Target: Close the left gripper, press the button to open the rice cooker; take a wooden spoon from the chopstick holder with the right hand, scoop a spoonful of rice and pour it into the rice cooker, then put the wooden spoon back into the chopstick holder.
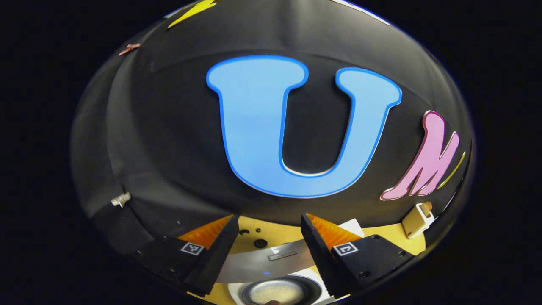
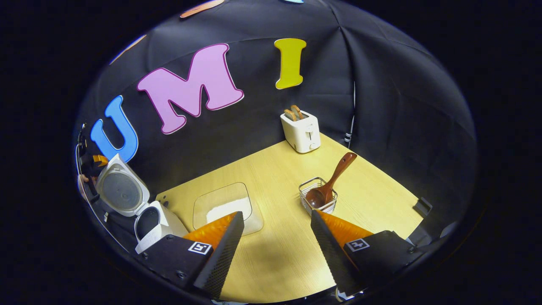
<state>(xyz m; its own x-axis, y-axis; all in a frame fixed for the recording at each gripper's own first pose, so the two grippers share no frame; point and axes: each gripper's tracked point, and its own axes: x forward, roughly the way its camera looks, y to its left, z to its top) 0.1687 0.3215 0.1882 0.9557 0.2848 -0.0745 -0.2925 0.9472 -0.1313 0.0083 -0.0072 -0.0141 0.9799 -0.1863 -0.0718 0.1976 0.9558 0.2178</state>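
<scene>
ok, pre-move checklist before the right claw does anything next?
1. Rice cooker lid open: ok, lid stands tilted up and back.
2. Rice in cooker pot: ok, pale grains show at its bottom in the left gripper view.
3. Wooden spoon in chopstick holder: ok, bowl end down in the wire basket, handle leaning out up and right.
4. Right claw free: ok, fingers apart, nothing between them.
5. Left claw free: ok, open, hovering above the cooker.
6. Rice tray holds rice: ok, white heap remains in the clear tray.
</scene>
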